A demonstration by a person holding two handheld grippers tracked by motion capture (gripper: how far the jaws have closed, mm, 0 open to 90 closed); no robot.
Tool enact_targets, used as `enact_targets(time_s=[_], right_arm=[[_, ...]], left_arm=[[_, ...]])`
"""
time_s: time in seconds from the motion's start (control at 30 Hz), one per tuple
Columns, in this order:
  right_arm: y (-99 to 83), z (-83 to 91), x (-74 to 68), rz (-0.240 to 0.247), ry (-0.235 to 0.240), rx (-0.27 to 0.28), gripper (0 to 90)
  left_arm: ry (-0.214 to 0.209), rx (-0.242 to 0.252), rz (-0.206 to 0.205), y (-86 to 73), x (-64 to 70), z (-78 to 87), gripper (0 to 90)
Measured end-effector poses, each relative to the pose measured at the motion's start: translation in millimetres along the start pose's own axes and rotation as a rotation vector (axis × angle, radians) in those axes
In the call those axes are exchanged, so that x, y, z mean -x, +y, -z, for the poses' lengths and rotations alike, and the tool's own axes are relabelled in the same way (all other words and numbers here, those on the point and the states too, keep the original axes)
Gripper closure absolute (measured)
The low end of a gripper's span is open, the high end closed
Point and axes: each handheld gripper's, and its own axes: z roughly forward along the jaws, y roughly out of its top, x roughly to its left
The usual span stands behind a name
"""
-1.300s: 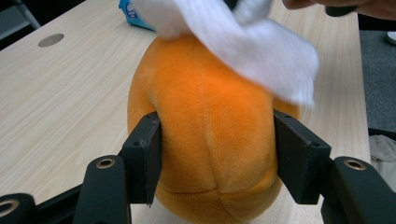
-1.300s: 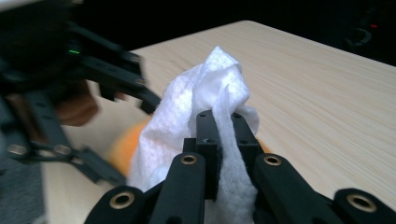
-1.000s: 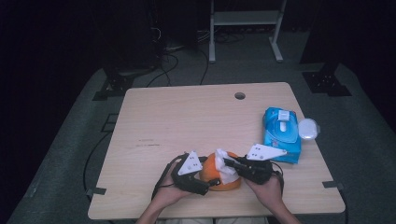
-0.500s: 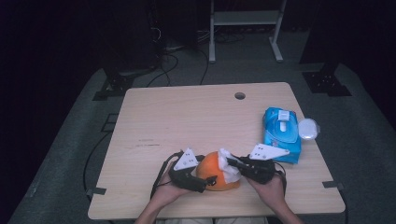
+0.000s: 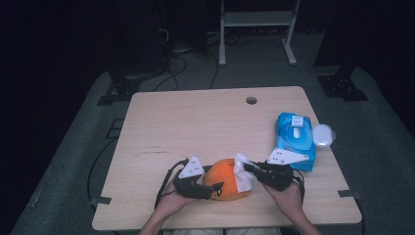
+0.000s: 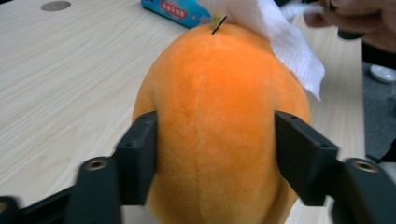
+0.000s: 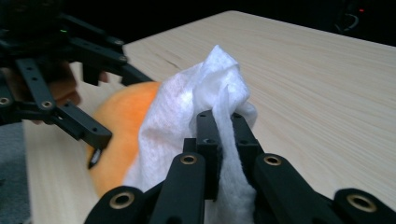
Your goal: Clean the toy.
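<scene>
At the near edge of a pale wooden table [image 5: 195,122], the left gripper [image 5: 208,188] clamps an orange plush fruit [image 5: 226,178] from its left side, while the right gripper [image 5: 247,167], pinching a white wipe [image 5: 241,174], lies against the fruit's right flank.

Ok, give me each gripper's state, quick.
Left gripper: shut on the orange plush toy.
Right gripper: shut on the white wipe.

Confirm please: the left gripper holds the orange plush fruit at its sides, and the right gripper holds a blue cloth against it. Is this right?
Only the colour is wrong. The cloth in the right gripper is white, as the right gripper view shows. The left gripper does hold the orange plush fruit at its sides.
</scene>
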Motion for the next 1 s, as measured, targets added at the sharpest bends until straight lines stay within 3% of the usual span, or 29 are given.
enact_targets(time_s=[0.07,0.1,0.2,0.37,0.5,0.57,0.67,0.8,0.9,1.0], right_arm=[[0.2,-4.1,-7.2,0.020,0.026,0.005,84.7],[0.0,-6.6,-11.9,0.031,0.037,0.002,84.6],[2.2,-9.3,-13.8,0.067,0.028,-0.010,84.7],[-4.2,1.7,13.4,-0.029,-0.020,0.005,84.8],[-7.3,3.9,12.2,-0.030,-0.027,-0.010,84.8],[-6.1,0.2,7.2,-0.033,-0.006,-0.002,84.7],[-1.1,-2.7,1.8,0.010,-0.014,-0.006,84.8],[-1.8,-1.6,14.7,-0.049,-0.026,0.008,84.7],[-1.1,-0.6,17.7,-0.067,-0.027,0.021,84.7],[-2.8,-0.8,19.2,-0.081,-0.019,0.021,84.7]], left_arm=[[-0.001,-0.006,0.025,1.9,-1.7,-3.1,18.6],[0.001,-0.011,0.029,1.5,-2.2,-5.0,17.8],[0.023,-0.013,0.010,-1.7,-2.2,-3.1,30.8],[0.025,-0.016,0.032,-4.8,-5.1,-0.9,35.7],[0.023,-0.014,0.064,-8.6,-10.2,1.3,35.8],[0.030,-0.016,0.052,-7.3,-8.8,0.1,35.6],[0.032,-0.017,0.035,-7.1,-6.7,0.2,35.9],[0.038,-0.018,-0.007,-4.2,-0.2,-1.8,36.7],[0.041,-0.024,-0.042,-2.4,5.0,-2.4,36.9],[0.027,-0.018,-0.047,-1.9,7.5,-2.5,35.3]])
